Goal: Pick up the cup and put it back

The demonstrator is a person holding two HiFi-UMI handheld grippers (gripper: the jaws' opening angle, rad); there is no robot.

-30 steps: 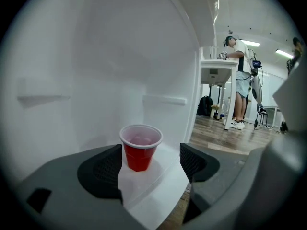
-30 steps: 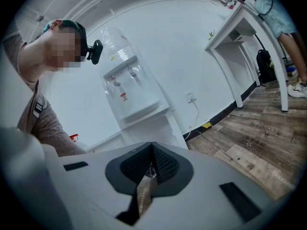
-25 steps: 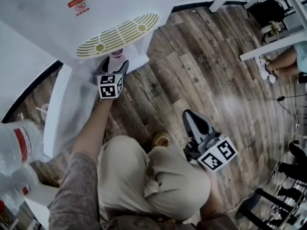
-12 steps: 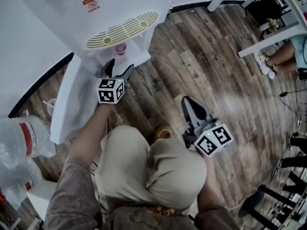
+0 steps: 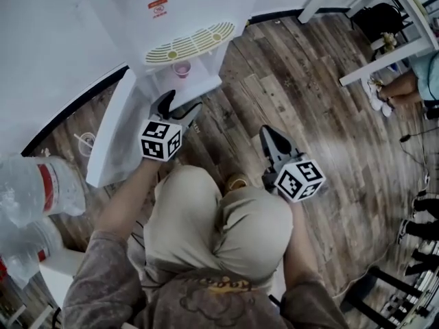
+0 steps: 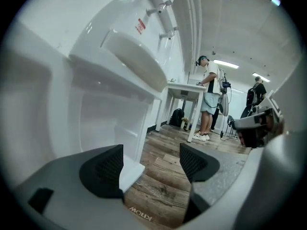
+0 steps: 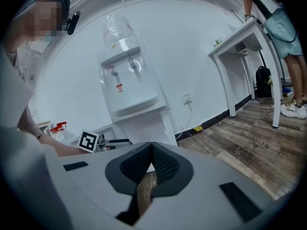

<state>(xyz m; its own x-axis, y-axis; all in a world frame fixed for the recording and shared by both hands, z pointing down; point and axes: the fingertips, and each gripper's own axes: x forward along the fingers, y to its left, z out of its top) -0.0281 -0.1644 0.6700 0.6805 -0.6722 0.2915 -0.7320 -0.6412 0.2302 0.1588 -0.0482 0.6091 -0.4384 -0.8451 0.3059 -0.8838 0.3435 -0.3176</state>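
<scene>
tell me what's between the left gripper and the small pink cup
Between the open left gripper and the small pink cup, only bare white dispenser shelf, seen in the head view.

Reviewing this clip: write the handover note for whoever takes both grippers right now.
Left gripper: open, empty, just short of the water dispenser.
Right gripper: shut, empty, held off to the side.
Cup: upright in the dispenser's recess under the drip tray; neither gripper touches it.
Done: this moment does not show whether it was already lifted and returned.
Left: if not, grasp, lift, set back.
</scene>
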